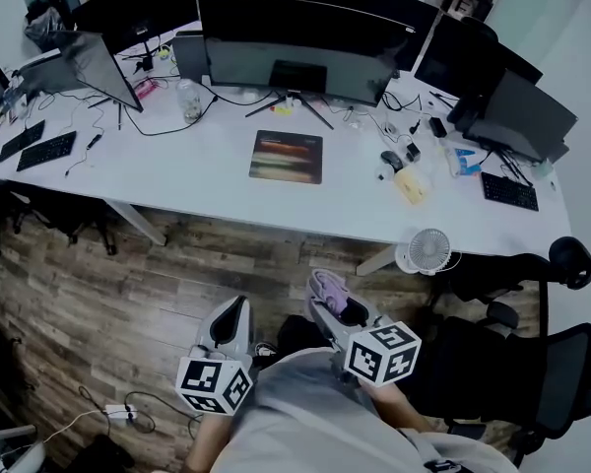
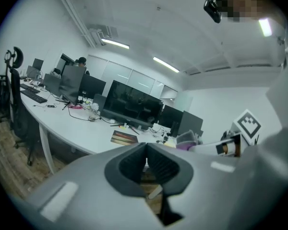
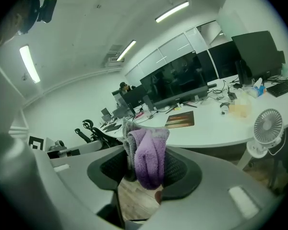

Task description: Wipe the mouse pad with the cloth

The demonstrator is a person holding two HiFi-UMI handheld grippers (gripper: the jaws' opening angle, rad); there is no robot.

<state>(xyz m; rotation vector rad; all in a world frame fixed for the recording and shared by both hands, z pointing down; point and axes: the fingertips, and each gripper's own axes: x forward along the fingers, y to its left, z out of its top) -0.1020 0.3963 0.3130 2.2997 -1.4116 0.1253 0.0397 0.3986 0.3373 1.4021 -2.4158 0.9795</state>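
In front of long white desk (image 1: 177, 180), above brown wood-plank floor (image 1: 128, 294): left gripper (image 2: 145, 152) held low, jaws pressed together, nothing between them. Just right of it, right gripper (image 3: 145, 164) clenched on folded purple-and-grey fluffy cloth (image 3: 150, 150); cloth sticks up out of jaws. Both grippers well apart from desk. Rectangular dark mouse pad with striped print (image 1: 287, 156) lies flat on desk, before wide curved black monitor (image 1: 305, 47). Further right, small round white fan (image 1: 428, 251) near desk edge.

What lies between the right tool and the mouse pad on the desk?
In the head view, only wooden floor and bare desk separate the right tool, shut on the cloth, from the mouse pad.
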